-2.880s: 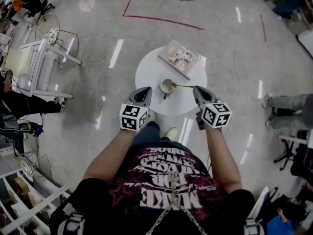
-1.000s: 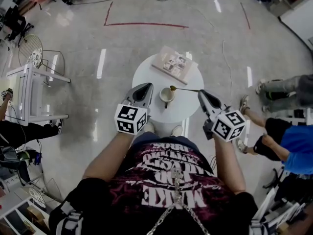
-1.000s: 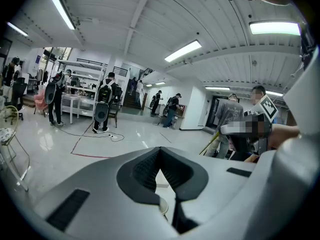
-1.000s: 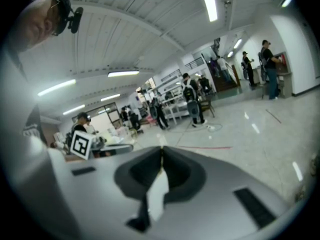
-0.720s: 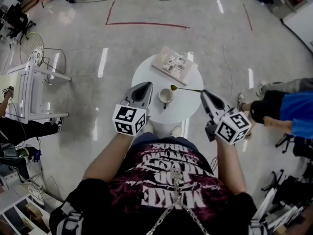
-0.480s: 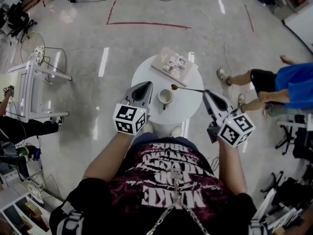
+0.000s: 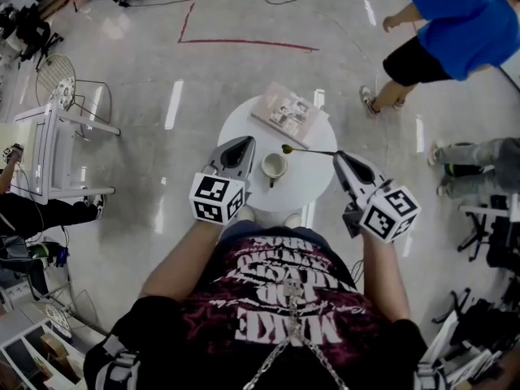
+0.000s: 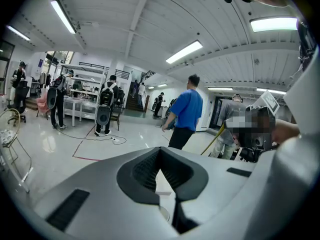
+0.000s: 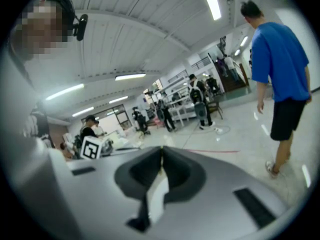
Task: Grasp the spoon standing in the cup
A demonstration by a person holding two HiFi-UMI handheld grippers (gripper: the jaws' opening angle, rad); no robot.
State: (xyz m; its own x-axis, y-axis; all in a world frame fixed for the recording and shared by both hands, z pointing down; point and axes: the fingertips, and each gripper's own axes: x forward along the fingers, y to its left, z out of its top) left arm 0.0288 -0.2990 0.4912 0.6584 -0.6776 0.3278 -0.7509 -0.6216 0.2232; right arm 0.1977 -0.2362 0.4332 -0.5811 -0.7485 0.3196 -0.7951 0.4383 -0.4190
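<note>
Spoon [image 7: 307, 150] pinched in right claw [image 7: 336, 155] near cup [image 7: 275, 166]; left claw [image 7: 243, 142] closed, empty.

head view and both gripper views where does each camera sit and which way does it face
Head view: on the person's head, looking steeply down at the round table, cup and spoon; torso, both forearms, left gripper and right gripper show.
Left gripper view: on the left gripper, looking along its shut fingers across the hall; only its own shell shows.
Right gripper view: on the right gripper, looking likewise; fingers shut on the spoon.
Shared: all three show the passer-by in a blue shirt.
</note>
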